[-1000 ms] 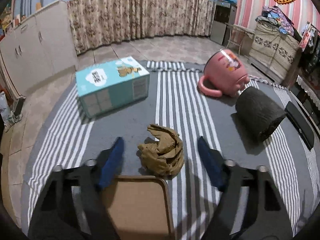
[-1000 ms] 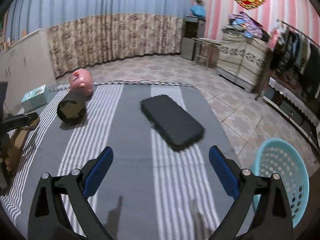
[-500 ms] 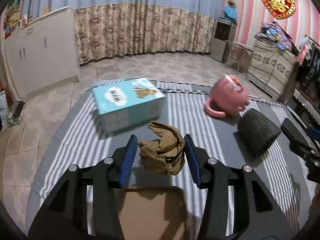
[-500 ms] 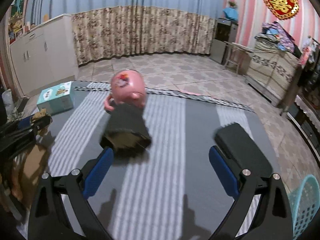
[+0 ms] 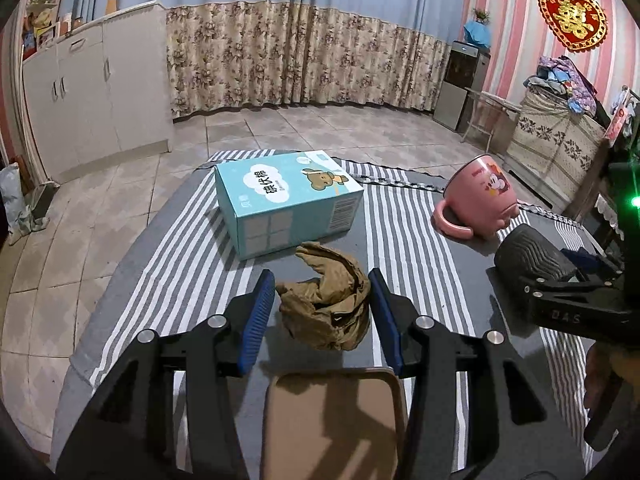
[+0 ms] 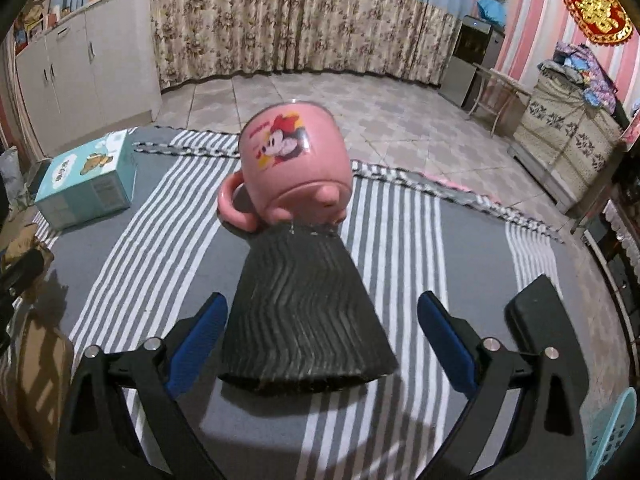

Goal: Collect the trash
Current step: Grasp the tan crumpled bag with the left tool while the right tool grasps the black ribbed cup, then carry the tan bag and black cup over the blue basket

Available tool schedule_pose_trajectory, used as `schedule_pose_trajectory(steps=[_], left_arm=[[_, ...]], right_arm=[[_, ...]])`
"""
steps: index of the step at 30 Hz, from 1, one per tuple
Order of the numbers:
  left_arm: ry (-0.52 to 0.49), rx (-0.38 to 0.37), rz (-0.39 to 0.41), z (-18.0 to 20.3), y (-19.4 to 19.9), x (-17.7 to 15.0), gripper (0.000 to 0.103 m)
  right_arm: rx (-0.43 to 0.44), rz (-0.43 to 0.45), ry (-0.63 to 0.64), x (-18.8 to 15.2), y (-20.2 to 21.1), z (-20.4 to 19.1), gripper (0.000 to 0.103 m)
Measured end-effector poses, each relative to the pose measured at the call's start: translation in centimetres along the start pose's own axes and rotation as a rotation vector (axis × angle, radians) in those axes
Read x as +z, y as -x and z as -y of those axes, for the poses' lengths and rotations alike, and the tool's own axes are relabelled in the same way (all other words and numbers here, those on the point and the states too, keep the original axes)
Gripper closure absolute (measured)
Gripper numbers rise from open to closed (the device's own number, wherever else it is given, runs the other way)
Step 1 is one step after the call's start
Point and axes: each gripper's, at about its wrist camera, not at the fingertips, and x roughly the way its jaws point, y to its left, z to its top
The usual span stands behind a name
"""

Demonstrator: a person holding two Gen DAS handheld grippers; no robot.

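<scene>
A crumpled brown paper wad (image 5: 328, 300) is held between the blue pads of my left gripper (image 5: 322, 308), a little above the striped cloth (image 5: 176, 240). A black ribbed paper cup (image 6: 304, 312) lies on its side between the open fingers of my right gripper (image 6: 320, 336), which do not touch it. The cup also shows in the left wrist view (image 5: 528, 260), with the right gripper (image 5: 576, 280) at it.
A pink mug (image 6: 292, 172) lies on its side just behind the black cup. A teal box (image 5: 288, 204) sits behind the wad. A flat black case (image 6: 548, 328) lies at right. A teal basket (image 6: 612, 436) stands at the lower right. A brown board (image 5: 336, 424) lies under the left gripper.
My left gripper closed on the brown wad and lifted it. My right gripper swung left from the black case to straddle the black cup.
</scene>
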Motion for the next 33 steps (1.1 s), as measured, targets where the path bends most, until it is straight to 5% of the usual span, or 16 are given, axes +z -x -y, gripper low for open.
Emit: schedule_pose_trajectory(steps=[1, 9, 16, 24, 33], left_arm=[[0.001, 0.000, -0.002, 0.0, 0.0, 0.0, 0.056], [-0.023, 0.005, -0.002, 0.4, 0.1, -0.2, 0.056], [-0.044, -0.001, 0.002, 0.7, 0.2, -0.5, 0.056], [-0.065, 0.000, 0.057, 2.4, 3.4, 0.3, 0.056], [-0.144, -0.084, 0.096, 9.2, 8.2, -0.3, 0.056]], right_arm=[[0.014, -0.010, 0.003, -0.2, -0.1, 0.0, 0.028], [0.008, 0.091, -0.016, -1.6, 4.0, 1.7, 0.029], [-0.029, 0.178, -0.123, -5.4, 11.1, 7.9, 0.029], [-0.172, 0.234, -0.175, -12.0, 19.9, 16.3, 0.029], [-0.341, 0.245, -0.350, -19.1, 22.1, 26.4, 0.029]])
